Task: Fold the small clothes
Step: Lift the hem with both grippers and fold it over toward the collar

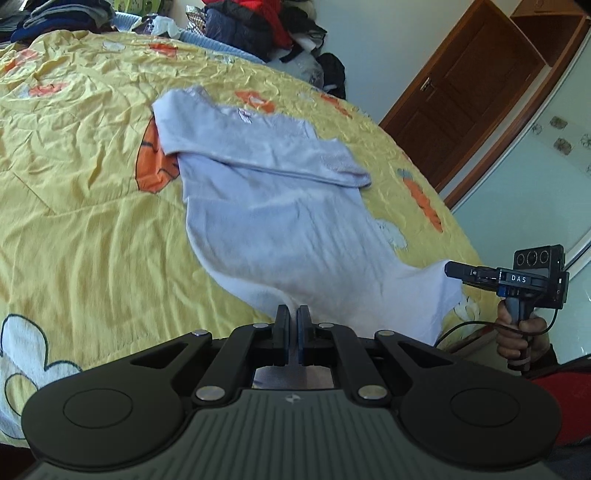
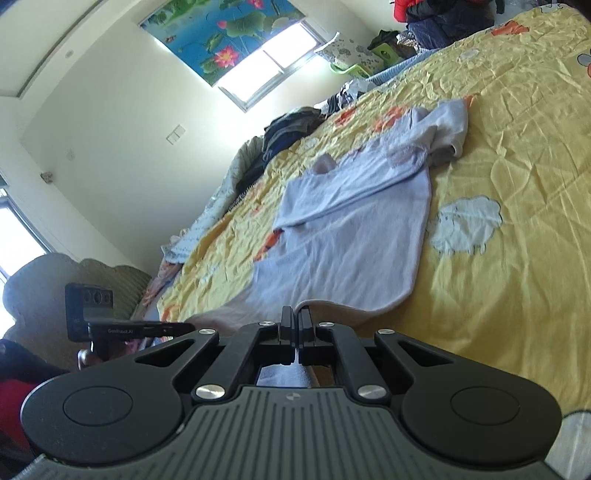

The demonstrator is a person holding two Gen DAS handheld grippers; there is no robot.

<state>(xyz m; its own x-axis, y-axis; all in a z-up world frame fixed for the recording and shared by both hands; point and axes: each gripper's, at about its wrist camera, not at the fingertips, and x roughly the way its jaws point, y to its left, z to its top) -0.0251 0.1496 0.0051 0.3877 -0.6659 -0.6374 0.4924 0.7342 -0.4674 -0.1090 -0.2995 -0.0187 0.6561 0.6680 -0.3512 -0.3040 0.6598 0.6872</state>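
Shirt (image 1: 295, 229), the small pale lilac one, is spread on the yellow quilt (image 1: 85, 206) with its sleeves already crossed over the chest, so what's left looks like the bottom-up fold. I've got my left gripper (image 1: 292, 314) and right gripper (image 2: 295, 317) both pinched tight on the near hem, one per corner, so the edge stays straight when I lift it toward the collar.

Shirt (image 1: 280, 218) on the bedspread (image 1: 74, 206) before me, my grippers at its near hem, left gripper (image 1: 292, 314), right gripper (image 2: 295, 317), clothes pile (image 1: 255, 26) behind.
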